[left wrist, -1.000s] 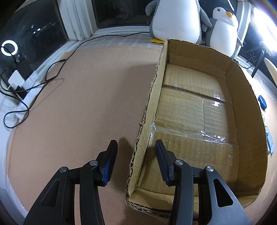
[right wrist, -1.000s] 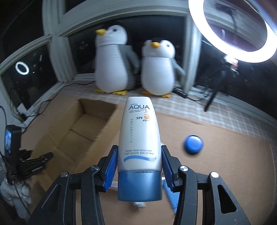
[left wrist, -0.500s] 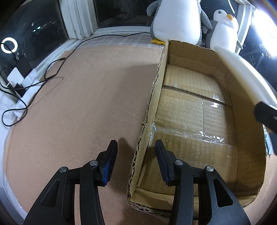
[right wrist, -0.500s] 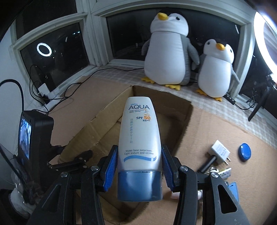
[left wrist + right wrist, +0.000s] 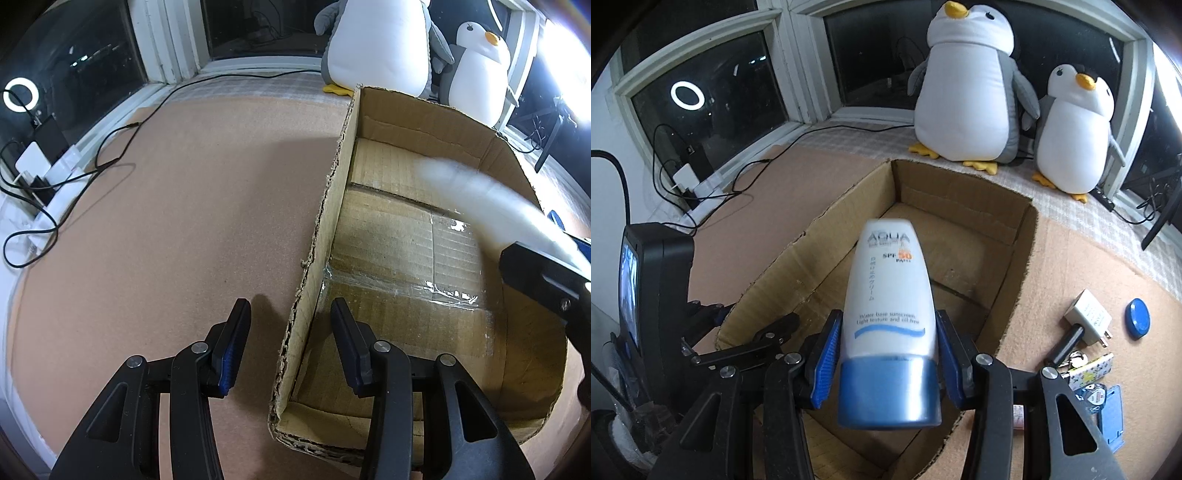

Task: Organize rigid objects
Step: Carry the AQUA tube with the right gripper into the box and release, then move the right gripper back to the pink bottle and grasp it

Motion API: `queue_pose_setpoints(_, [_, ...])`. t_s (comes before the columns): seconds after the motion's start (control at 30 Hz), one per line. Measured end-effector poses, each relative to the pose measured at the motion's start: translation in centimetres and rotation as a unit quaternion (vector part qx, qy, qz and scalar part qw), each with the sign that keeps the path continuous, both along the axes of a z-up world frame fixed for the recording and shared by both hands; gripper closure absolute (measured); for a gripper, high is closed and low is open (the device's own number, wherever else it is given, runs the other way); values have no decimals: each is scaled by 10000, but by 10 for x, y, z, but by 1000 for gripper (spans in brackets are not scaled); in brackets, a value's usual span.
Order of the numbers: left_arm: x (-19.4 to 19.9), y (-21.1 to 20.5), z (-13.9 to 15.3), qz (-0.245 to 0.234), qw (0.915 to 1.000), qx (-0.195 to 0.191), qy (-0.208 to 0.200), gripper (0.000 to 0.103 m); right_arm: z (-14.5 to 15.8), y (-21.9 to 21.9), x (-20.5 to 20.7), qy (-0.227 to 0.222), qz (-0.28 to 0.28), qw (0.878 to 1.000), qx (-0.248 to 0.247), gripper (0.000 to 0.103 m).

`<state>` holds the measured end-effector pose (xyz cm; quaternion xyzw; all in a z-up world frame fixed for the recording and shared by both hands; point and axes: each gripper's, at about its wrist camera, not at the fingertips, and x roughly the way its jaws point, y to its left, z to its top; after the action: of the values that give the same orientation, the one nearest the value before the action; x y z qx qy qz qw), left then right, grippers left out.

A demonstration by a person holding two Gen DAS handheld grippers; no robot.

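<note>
Left wrist view: the left gripper (image 5: 286, 347) is sitting astride the near left wall of the cardboard box (image 5: 325, 229). One finger is resting outside on the brown desk (image 5: 177, 221) and the other inside the box; the pads are standing clear of the wall, so it is bracing rather than pinching, with its jaws about as narrow as they go. The box floor is holding nothing yet. The sunscreen tube (image 5: 480, 199) is entering as a blurred white streak over the right wall, carried by the right gripper. Two plush penguins (image 5: 376, 44) are standing beyond the far edge.

Right wrist view: the right gripper (image 5: 888, 354) is carrying the one sunscreen tube (image 5: 890, 295) over the box (image 5: 960, 192), tip pointing forward and blue cap nearest the camera. Its jaws are opening: the blue pads are flanking the tube just above the cap with slivers of gap showing, so the hold is loosening. The tube looks like light, smooth, squeezable plastic, likely slippery; the firm shoulder by the cap is probably the best place to hold. Near the desk's right edge are lying one white plug adapter (image 5: 1089, 317), one blue round lid (image 5: 1137, 317), one black cylinder and a few small items I cannot tell apart.
</note>
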<state>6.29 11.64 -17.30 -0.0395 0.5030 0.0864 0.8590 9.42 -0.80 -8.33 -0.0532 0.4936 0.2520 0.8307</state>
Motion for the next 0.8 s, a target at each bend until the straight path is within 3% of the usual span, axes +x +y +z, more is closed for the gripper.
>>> queue_pose_setpoints(0.13, [0, 0, 1, -12, 10000, -12, -7, 61, 5, -2, -1, -82, -10, 9999, 58, 43])
queue_pose_setpoints(0.47, [0, 1, 0, -16, 10000, -8, -9, 61, 13, -21, -1, -46, -143, 9995, 276, 43])
queue_pose_setpoints(0.8, [0, -1, 0, -19, 10000, 13, -3, 62, 21, -95, -4, 167, -579, 9960, 653, 43])
